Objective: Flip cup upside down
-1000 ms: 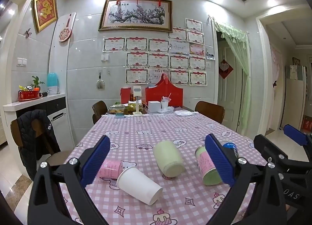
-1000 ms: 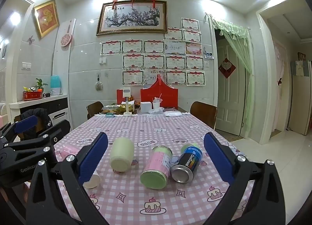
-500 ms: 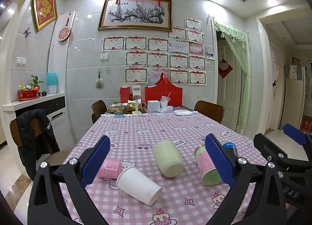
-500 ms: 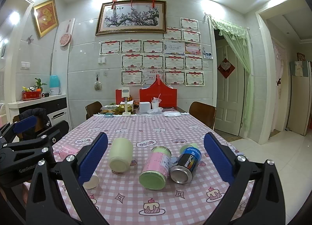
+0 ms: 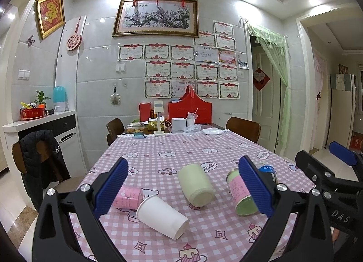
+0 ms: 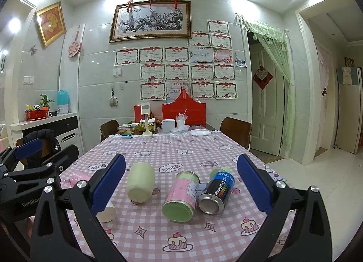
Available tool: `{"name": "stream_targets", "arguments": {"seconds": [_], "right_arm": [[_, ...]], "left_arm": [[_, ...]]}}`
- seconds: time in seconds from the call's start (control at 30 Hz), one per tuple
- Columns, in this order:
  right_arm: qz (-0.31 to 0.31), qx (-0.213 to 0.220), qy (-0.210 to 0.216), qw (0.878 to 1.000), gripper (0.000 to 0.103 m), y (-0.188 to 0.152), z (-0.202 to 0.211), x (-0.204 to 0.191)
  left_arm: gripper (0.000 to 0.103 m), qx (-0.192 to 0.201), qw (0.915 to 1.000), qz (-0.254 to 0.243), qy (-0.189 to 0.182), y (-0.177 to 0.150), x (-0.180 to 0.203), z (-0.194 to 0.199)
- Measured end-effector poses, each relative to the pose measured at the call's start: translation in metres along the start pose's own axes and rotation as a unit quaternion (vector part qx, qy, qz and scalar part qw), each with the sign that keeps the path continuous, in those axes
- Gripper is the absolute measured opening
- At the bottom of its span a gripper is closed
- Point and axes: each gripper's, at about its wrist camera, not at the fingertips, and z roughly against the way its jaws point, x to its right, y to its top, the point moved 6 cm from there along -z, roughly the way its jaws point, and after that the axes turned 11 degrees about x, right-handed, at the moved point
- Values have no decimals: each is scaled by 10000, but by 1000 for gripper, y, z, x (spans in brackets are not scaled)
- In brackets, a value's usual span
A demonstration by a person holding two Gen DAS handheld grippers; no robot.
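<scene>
A white paper cup [image 5: 162,216] lies on its side on the pink checked tablecloth [image 5: 181,148], base toward me; in the right wrist view only its base [image 6: 106,213] shows behind the left finger. A pale cream cup [image 5: 196,184] [image 6: 141,180] lies on its side beside it. My left gripper [image 5: 183,190] is open and empty, held above the near table edge with the two cups between its fingers. My right gripper [image 6: 181,188] is open and empty, to the right of the left one.
A pink cup [image 5: 128,198], a pink-and-green jar [image 6: 181,196] and a black can [image 6: 216,194] lie on their sides nearby. Boxes, a red bag [image 5: 190,111] and dishes crowd the far end. Chairs [image 5: 244,128] stand around the table; a jacket-draped chair [image 5: 38,160] is left.
Both grippers have drifted very slightly; the objects on the table have not moved and both stay open.
</scene>
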Motion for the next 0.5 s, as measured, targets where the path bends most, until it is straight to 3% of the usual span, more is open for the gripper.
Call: {"name": "stream_targets", "arguments": {"seconds": [0.5], "right_arm": [[11, 31, 19, 10000, 95, -3, 2, -3]], "left_arm": [[96, 15, 10000, -34, 5, -1, 0, 4]]}}
